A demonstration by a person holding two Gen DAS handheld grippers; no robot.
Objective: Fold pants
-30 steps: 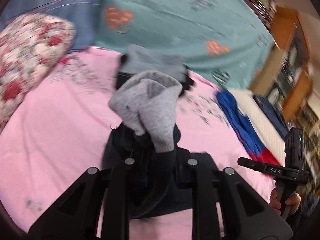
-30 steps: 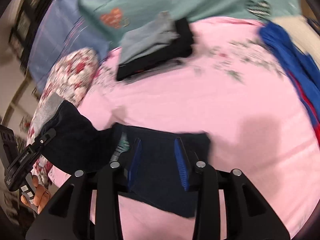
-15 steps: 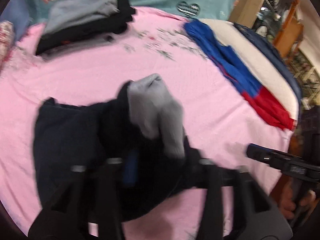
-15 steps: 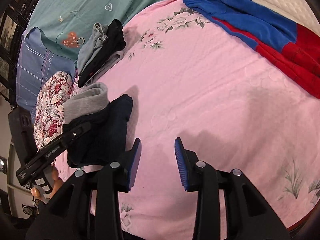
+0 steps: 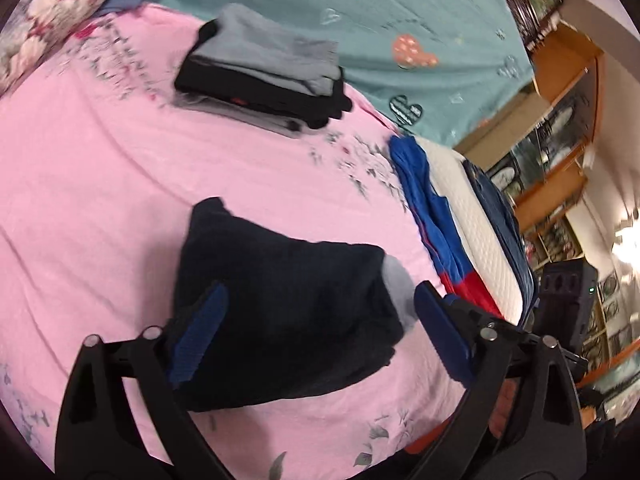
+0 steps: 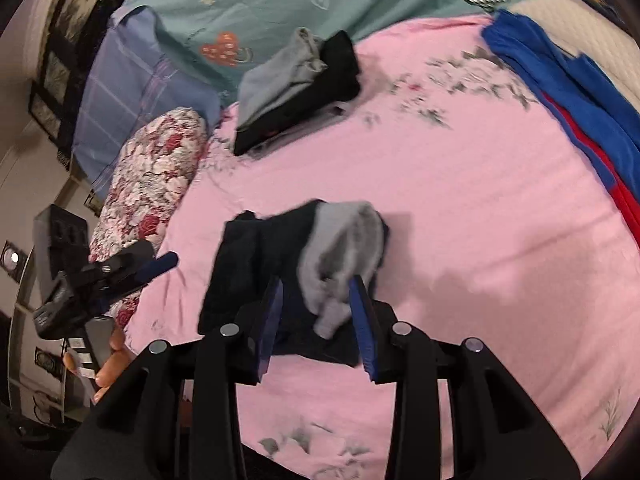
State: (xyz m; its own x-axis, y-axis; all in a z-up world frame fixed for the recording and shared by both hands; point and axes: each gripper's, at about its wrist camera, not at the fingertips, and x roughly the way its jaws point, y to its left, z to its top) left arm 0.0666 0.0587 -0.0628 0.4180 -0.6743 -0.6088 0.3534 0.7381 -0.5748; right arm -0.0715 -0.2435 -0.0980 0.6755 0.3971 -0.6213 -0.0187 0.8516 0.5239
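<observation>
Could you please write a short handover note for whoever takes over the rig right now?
Left gripper: open, jaws wide apart over the dark pants, gripping nothing.
Right gripper: open, blue pads either side of the pants' near edge, not closed on it.
The pants lie as a compact folded bundle on the pink sheet, grey lining showing at one end.
A stack of folded clothes sits farther back near the teal cover; a blue and red garment lies unfolded at the bed's right side.
Done: the pants look folded. Left: probably tidy the grey end and move the bundle to the stack.
</observation>
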